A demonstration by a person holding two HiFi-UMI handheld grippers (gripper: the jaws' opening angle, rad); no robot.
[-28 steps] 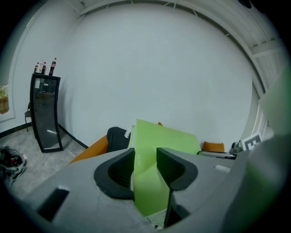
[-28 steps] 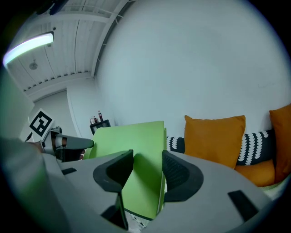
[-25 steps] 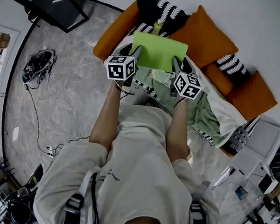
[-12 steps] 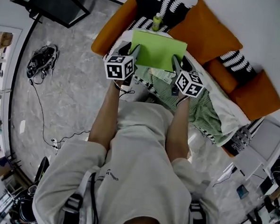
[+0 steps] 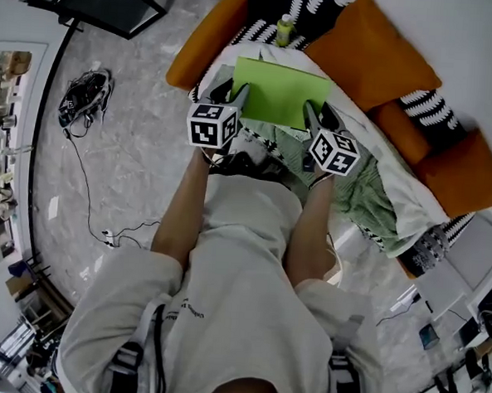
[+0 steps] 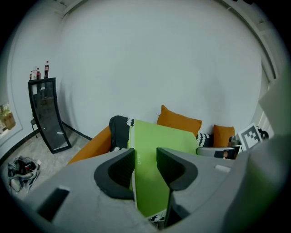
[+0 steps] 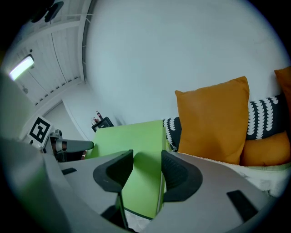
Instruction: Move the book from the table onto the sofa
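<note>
The book (image 5: 281, 92), flat and bright green, lies level in the upper middle of the head view, over the seat of the orange sofa (image 5: 195, 51) and its green patterned blanket (image 5: 358, 194). Whether it touches the fabric cannot be told. The left gripper (image 5: 237, 95) is clenched on the book's left edge and the right gripper (image 5: 314, 114) on its right edge. Each gripper view shows the cover pinched between the dark pads. A small bottle (image 5: 284, 29) stands just above the book in the frame, near an orange cushion (image 5: 379, 63).
</note>
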